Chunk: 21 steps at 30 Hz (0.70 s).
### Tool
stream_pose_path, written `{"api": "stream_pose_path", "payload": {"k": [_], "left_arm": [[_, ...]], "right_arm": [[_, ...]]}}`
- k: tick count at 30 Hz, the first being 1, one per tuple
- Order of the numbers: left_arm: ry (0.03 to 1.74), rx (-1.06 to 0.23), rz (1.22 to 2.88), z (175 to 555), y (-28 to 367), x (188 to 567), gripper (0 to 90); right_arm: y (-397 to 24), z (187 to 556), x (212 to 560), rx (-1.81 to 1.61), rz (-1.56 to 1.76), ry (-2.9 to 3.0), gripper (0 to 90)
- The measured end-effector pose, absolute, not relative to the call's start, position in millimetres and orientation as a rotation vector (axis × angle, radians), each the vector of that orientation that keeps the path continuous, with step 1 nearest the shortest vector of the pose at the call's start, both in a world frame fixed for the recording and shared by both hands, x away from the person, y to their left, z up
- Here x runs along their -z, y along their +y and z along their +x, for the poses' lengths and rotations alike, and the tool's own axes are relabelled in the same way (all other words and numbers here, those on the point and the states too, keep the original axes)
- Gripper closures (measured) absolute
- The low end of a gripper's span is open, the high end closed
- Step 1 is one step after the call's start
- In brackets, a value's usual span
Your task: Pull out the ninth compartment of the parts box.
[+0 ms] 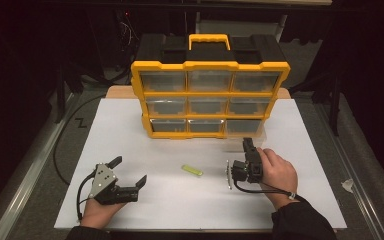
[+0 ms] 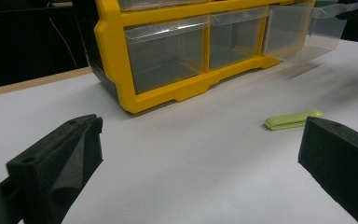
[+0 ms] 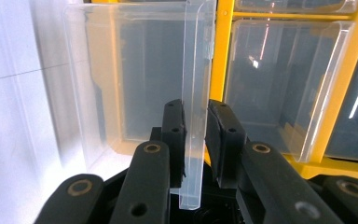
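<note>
At the organizer (image 1: 210, 95), right gripper (image 3: 196, 135) clamps the clear drawer (image 3: 135, 88).

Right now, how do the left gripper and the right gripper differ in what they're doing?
The left gripper is open and holds nothing; the right gripper is closed on the clear front lip of the bottom-right drawer. The left gripper sits low over the white table, well back from the yellow organizer; the right gripper is up at the organizer, with that drawer pulled partway out. Both have black jaws and are held by a hand.
</note>
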<state>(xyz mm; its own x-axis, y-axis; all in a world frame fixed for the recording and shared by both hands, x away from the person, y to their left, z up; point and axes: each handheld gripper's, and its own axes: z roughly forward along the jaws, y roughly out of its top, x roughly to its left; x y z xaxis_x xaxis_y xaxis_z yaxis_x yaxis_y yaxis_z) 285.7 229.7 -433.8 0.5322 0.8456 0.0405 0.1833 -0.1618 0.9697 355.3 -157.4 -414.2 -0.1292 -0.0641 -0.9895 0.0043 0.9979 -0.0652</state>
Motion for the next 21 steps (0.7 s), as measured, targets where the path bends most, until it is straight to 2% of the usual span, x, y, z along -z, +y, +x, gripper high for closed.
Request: {"api": "stream_pose_path", "payload": {"k": [21], "left_arm": [[0.879, -0.744, 1.657, 285.2, 229.7, 433.4, 0.2]], "right_arm": [[-158.9, 339.1, 413.8, 0.045, -0.048, 1.694, 80.2]]}}
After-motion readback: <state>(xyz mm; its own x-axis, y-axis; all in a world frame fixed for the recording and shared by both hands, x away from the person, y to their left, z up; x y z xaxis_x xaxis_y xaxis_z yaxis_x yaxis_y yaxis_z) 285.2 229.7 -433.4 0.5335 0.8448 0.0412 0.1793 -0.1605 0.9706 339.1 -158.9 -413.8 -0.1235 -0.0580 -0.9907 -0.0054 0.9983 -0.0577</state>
